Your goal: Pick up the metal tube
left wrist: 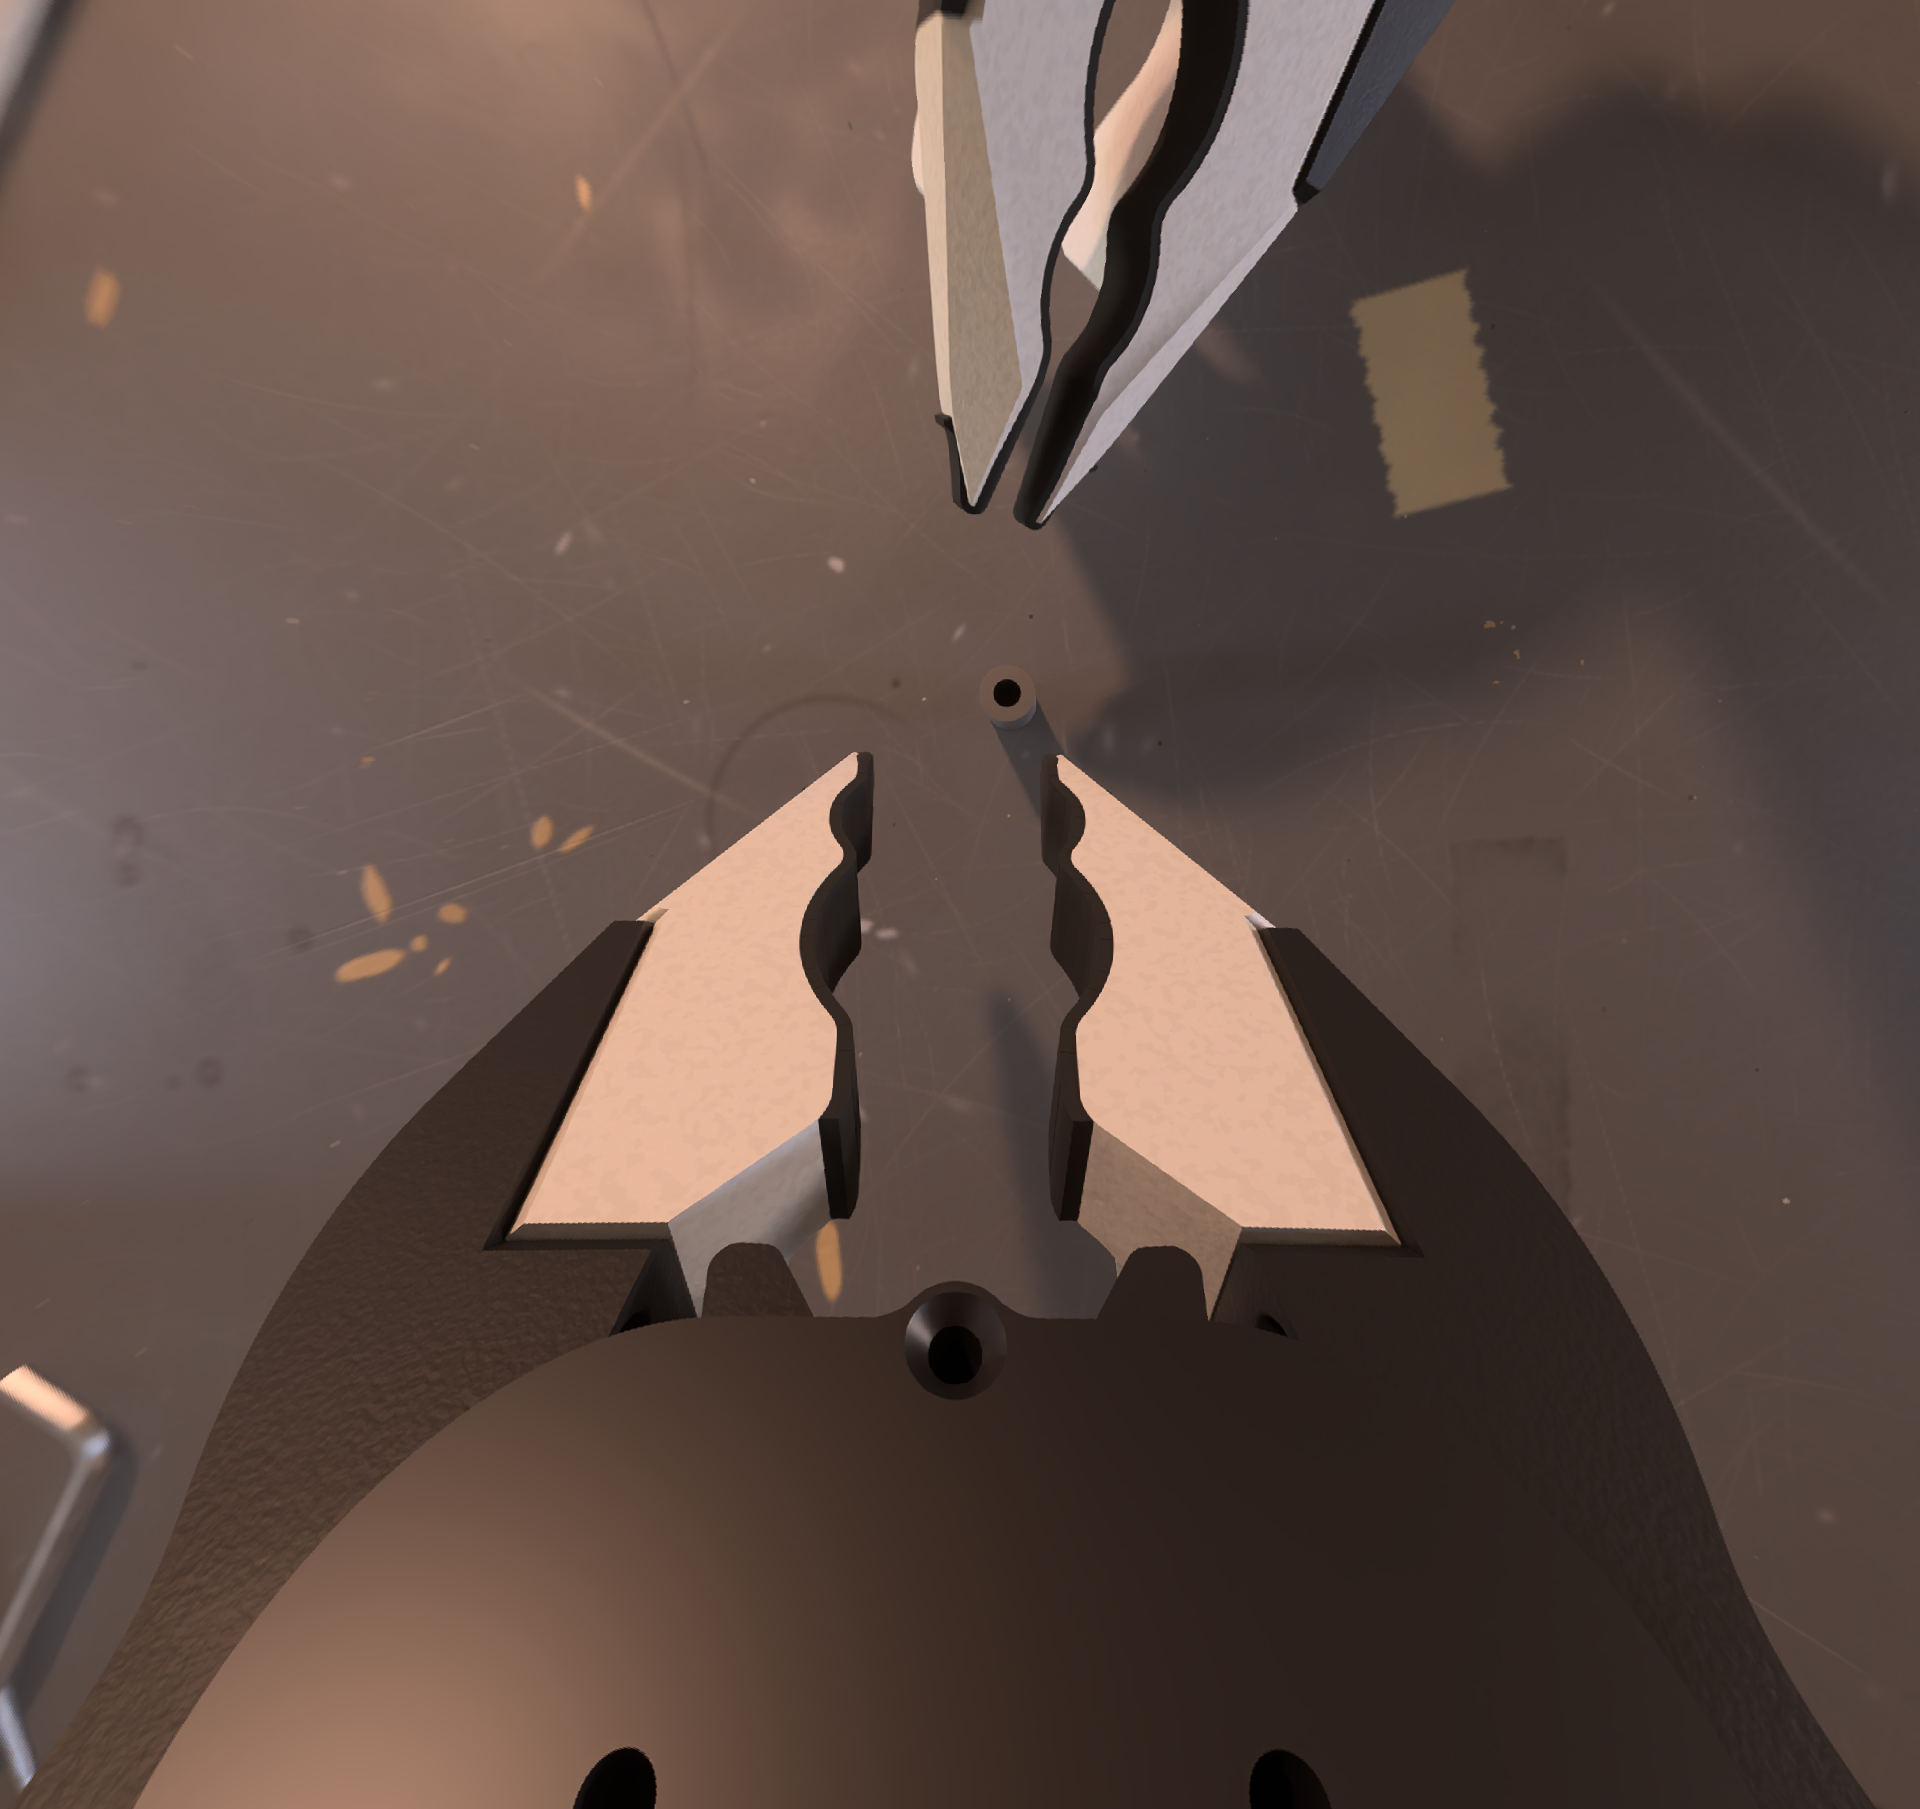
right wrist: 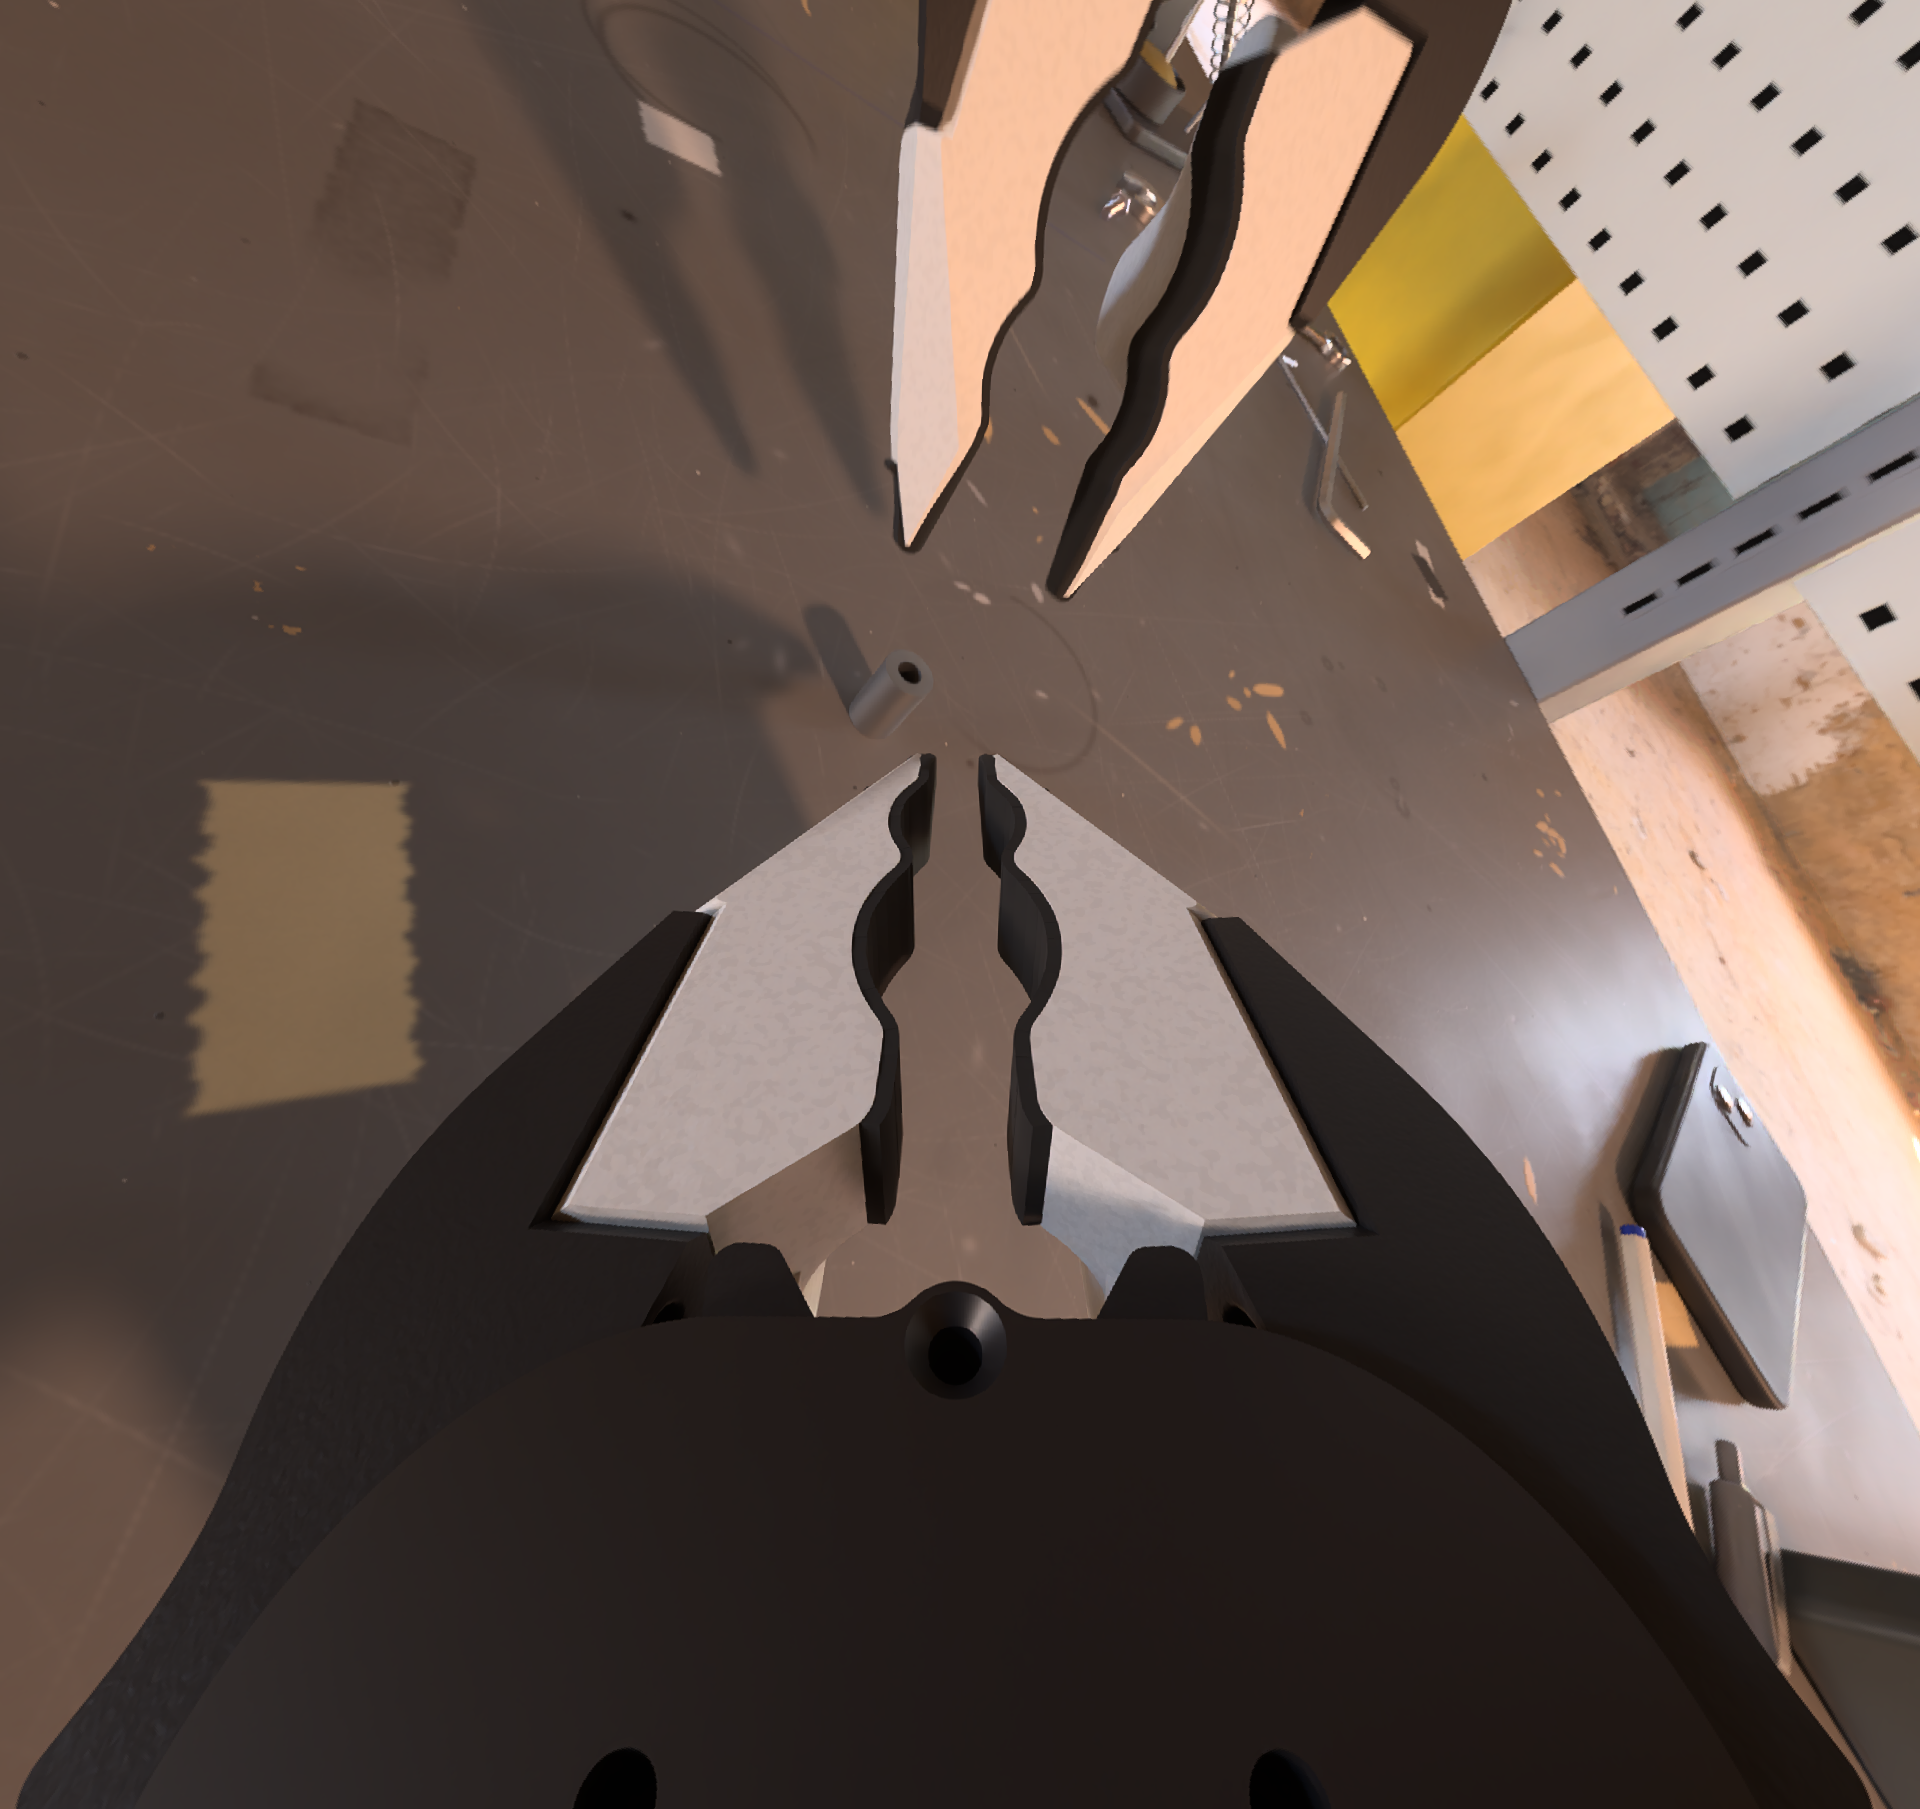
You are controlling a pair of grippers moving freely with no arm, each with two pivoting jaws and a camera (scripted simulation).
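The metal tube [right wrist: 888, 694] is short, grey and hollow, with a dark bore. In my right wrist view it sits just left of centre, its axis tilted with the open end toward the upper right. My left gripper [left wrist: 956, 772] is spread open just below it on the table [left wrist: 416, 512]. My right gripper [right wrist: 956, 772] is nearly closed, holding nothing. I see no markings.

Two two-finger claws are showing: one with peach pads [left wrist: 956, 772], one with grey pads [right wrist: 956, 772]. One short grey metal tube [right wrist: 886, 695] is lying on the scratched brown tabletop [right wrist: 520, 533]. One beige tape patch [right wrist: 303, 944], one bent metal hex key [right wrist: 1335, 476], one black flat pad [right wrist: 1720, 1229] and one white pen [right wrist: 1647, 1344] are also lying there.
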